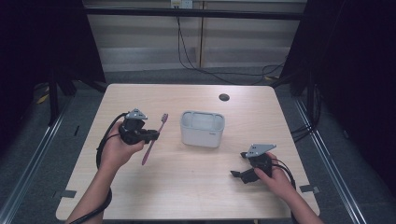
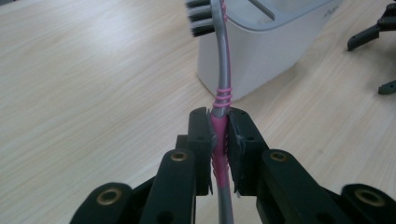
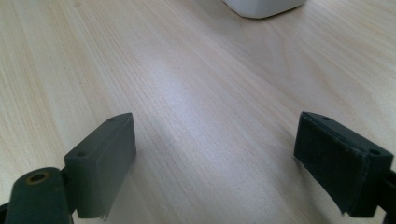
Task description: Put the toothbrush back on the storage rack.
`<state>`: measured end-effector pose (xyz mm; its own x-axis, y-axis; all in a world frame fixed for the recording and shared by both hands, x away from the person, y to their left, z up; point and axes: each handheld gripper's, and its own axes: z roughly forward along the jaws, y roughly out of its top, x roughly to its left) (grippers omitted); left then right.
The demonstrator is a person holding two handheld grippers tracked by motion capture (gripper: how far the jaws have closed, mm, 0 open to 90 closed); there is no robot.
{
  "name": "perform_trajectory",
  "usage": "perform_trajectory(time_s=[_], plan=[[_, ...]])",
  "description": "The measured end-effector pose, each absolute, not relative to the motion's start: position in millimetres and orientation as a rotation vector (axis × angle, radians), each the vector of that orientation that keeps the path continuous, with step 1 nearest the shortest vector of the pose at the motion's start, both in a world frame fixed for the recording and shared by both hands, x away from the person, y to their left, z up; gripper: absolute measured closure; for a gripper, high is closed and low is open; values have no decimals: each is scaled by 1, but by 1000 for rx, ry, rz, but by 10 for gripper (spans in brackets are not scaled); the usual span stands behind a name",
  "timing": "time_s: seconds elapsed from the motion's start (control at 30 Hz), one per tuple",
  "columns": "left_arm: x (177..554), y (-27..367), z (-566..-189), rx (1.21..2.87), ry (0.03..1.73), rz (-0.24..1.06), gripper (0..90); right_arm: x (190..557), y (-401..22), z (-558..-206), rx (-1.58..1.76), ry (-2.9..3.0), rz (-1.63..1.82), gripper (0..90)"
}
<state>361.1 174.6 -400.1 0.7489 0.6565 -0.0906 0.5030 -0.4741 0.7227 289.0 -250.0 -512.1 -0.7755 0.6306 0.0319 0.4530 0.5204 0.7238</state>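
Toothbrush (image 2: 219,70) is clamped by its pink grip in the left gripper (image 2: 219,140), lifted just left of the white holder (image 1: 202,128). Right gripper (image 3: 224,163) idles with jaws wide apart. Guessing next is tipping it upright into a slot.

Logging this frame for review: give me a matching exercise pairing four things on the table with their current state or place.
Things:
1. left gripper
2. right gripper
3. white holder
4. round black grommet

States:
A. open, nothing between its jaws
B. set in the tabletop near the far edge
C. shut on the pink toothbrush
D. standing mid-table, between the two grippers

Pairs: 1-C, 2-A, 3-D, 4-B
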Motion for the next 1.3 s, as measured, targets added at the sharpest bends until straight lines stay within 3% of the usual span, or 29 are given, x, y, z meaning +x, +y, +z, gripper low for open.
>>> perform_trajectory(time_s=[1.3], plan=[[368, 157, -382, 1954, 878, 430, 805, 289, -250, -512, 917, 2527, 1100, 123]])
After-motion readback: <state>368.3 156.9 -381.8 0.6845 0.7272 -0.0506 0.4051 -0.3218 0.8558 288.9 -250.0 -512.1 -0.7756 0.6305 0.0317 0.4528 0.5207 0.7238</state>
